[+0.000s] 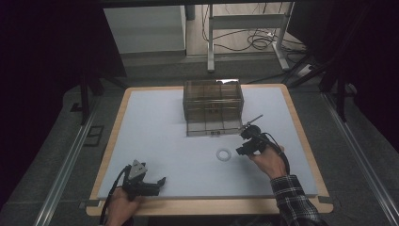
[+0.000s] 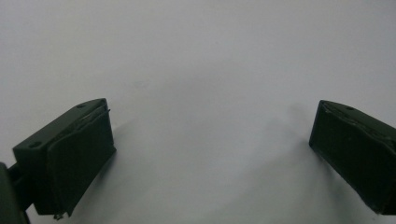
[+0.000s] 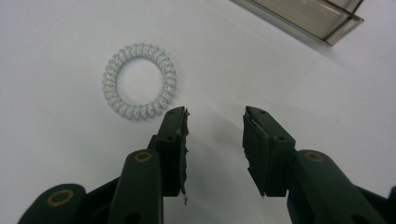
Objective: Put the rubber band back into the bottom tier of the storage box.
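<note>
The hair tie (image 3: 139,81) lies flat just left of the right gripper (image 3: 215,122) — jaws half open, empty — nearer than the left gripper (image 1: 162,180).

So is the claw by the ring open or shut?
Open. The right gripper's fingers stand apart over bare table, beside the ring, not touching it.

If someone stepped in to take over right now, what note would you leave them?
Right gripper: jaws open, holding nothing, hovering just beside the white spiral hair tie, not touching it.
Left gripper: jaws wide open, holding nothing, low over the bare table near the front left edge.
Things: the hair tie lies flat on the table, in front of the clear compartment box.
Done: nothing picked up yet.
Left: probably close the right jaws on the hair tie; where it goes next I cannot tell, perhaps the box.
</note>
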